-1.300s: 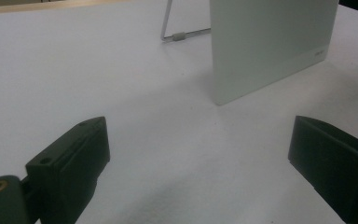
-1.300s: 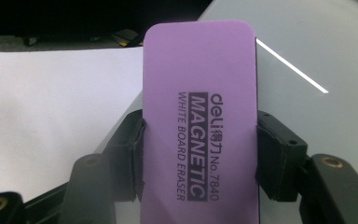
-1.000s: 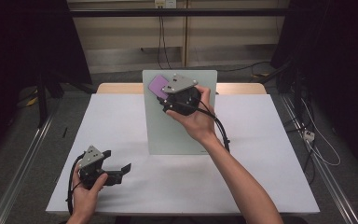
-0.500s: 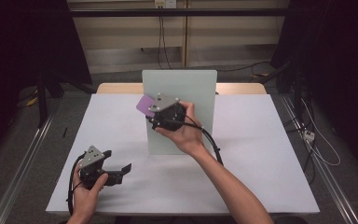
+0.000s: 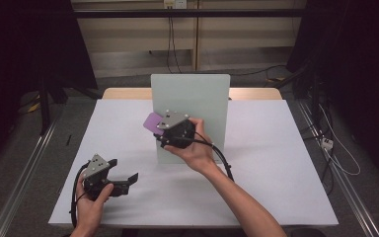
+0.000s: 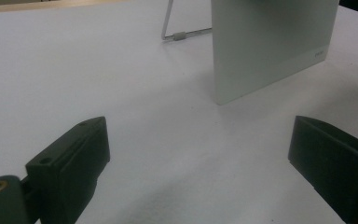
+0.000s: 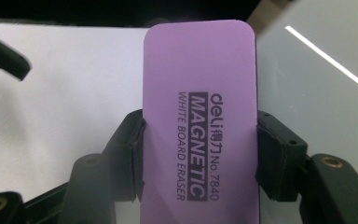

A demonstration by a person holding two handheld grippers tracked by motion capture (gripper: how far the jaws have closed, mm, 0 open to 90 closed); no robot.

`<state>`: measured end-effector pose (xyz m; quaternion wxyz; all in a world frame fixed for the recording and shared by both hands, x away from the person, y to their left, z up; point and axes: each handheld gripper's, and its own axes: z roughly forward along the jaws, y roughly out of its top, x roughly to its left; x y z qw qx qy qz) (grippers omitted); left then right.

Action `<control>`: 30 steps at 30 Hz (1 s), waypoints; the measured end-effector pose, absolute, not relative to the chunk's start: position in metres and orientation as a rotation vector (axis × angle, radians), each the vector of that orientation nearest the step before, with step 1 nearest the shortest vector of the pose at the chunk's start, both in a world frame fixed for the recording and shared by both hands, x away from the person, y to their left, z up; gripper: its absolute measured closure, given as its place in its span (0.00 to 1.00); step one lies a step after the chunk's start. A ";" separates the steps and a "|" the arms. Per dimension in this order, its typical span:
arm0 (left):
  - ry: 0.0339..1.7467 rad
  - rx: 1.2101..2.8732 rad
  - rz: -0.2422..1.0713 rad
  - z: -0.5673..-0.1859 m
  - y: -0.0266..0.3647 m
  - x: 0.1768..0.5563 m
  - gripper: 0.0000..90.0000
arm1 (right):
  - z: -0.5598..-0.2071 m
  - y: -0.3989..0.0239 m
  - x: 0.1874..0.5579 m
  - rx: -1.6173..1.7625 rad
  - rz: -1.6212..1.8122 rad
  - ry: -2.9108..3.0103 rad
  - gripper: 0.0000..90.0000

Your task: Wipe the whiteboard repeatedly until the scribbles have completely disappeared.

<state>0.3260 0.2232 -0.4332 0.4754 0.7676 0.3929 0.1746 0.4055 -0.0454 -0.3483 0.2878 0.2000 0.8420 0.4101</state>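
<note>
the purple eraser (image 7: 199, 126) reads "deli", "no.7840", "magnetic" and "white board eraser" in dark print, with two small characters after the brand too fine to read. the right tool (image 5: 159, 129) has its jaws clamped on the eraser's long sides, holding it against the left part of the upright whiteboard (image 5: 197, 98) on the table (image 5: 276, 163); the eraser's lower end is cut off. the left tool (image 5: 131, 178) rests low over the table, jaws wide apart, holding nothing. a small mark on the board's corner is illegible.
</note>
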 end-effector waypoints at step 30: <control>0.966 1.897 0.410 -0.436 0.220 0.327 0.06 | -0.327 -0.182 0.390 0.751 1.127 2.031 0.46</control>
